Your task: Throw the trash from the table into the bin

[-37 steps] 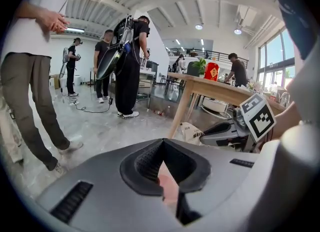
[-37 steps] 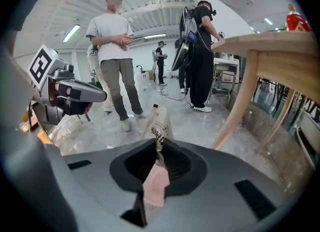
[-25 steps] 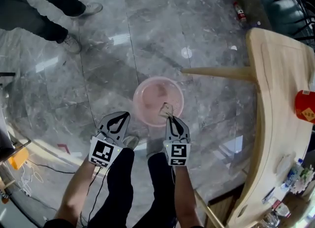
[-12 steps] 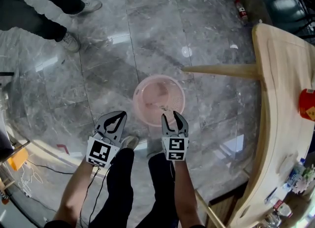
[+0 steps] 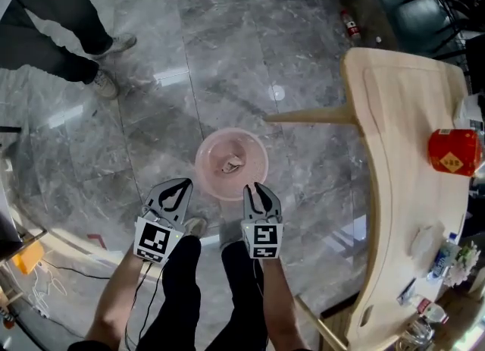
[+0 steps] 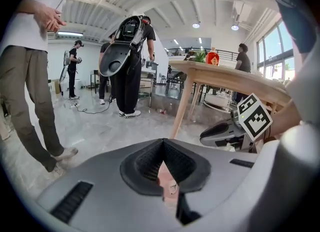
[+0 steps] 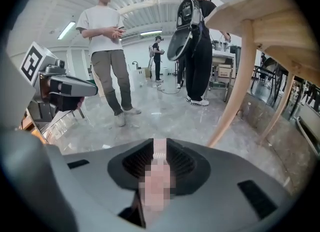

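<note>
Since a second ago the scrap (image 5: 231,164) has left the right gripper (image 5: 256,189) and now lies in the bottom of the pink bin (image 5: 203,169). Earlier it was pinched at the bin's near rim. Both grippers have pulled back a little towards the person's legs.

Right gripper: its jaws opened for the drop and have just been closing again. They now stand a narrow gap apart with nothing between them. Its own view shows only the pink of the bin through the gap.

Left gripper (image 5: 181,184): jaws fully together and holding nothing. It hangs just beside the right one, short of the bin.

Progress: this piece is done, since it sits inside the bin and not on the rim or the floor. The bin stands on the floor near the table (image 5: 394,114), close to its slanted leg.

Left to do: the tabletop still carries a red tin (image 5: 452,151), a pale round thing (image 5: 424,242) and some bottles (image 5: 445,260) at the near end. I can't tell from here which of these, if any, count as trash.

My read is that the next step is a turn back to the table for another pick — both grippers are free for it.
</note>
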`<state>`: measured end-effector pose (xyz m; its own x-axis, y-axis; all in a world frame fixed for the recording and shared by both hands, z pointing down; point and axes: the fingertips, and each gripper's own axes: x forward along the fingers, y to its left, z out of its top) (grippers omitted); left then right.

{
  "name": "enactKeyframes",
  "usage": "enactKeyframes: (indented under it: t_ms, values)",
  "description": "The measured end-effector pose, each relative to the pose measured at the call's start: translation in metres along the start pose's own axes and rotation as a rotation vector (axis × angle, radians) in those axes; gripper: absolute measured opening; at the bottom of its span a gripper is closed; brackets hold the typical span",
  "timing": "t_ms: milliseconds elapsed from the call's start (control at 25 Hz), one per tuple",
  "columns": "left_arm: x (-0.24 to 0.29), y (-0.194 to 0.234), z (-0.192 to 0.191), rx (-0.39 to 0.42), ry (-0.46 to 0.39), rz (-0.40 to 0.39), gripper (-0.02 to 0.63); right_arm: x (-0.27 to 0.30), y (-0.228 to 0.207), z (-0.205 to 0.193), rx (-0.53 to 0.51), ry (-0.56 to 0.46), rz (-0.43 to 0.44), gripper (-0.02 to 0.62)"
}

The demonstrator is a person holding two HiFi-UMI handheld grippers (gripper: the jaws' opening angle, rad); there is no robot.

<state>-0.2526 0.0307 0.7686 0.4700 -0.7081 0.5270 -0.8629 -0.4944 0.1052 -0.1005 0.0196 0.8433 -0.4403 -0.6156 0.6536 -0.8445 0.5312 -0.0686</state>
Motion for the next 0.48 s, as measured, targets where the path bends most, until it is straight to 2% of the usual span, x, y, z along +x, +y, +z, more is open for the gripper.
enactKeyframes:
  t_ms: [120,360,480]
  values:
    - [-0.006,-0.006,0.029,0.025,-0.020,-0.010,0.006,-0.023,0.000,0.028,0.008,-0.041,-0.008,0.051]
    - [-0.031,-0.027,0.101,0.085,-0.067,-0.040,0.006,-0.080,0.002,0.099,0.041,-0.135,-0.029,0.019]
    - [-0.050,-0.044,0.144,0.089,-0.102,-0.058,0.006,-0.115,0.005,0.134,0.056,-0.175,-0.033,0.006]
